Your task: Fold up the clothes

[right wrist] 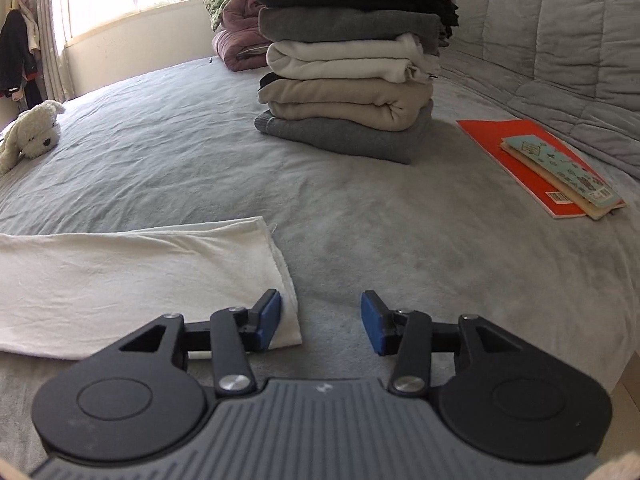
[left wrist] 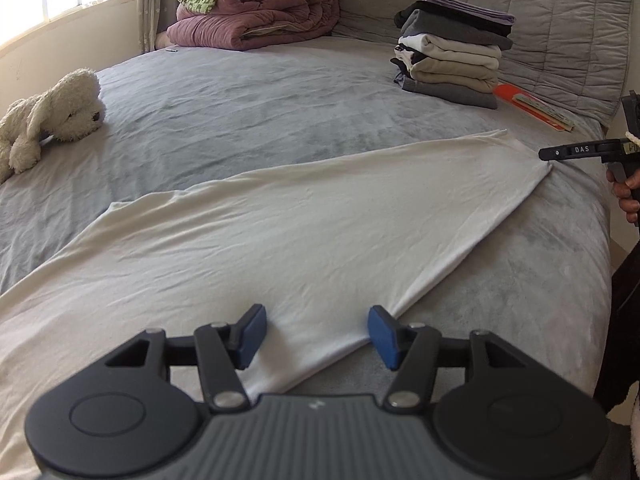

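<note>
On the bed (left wrist: 240, 100), left of the white cloth (left wrist: 280, 232), lies a plush dog (left wrist: 52, 116). Left claw (left wrist: 316, 330) stands open over the cloth's near corner; right claw (right wrist: 320, 322) gapes at its far end, gripping nothing. Behind the cloth stands a folded stack (left wrist: 452, 52).

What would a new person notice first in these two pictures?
The white garment spread flat across the near side of the grey bed draws the eye first. Behind it, toward the quilted headboard, stands a tall stack of folded clothes, with an orange book to its right.
</note>
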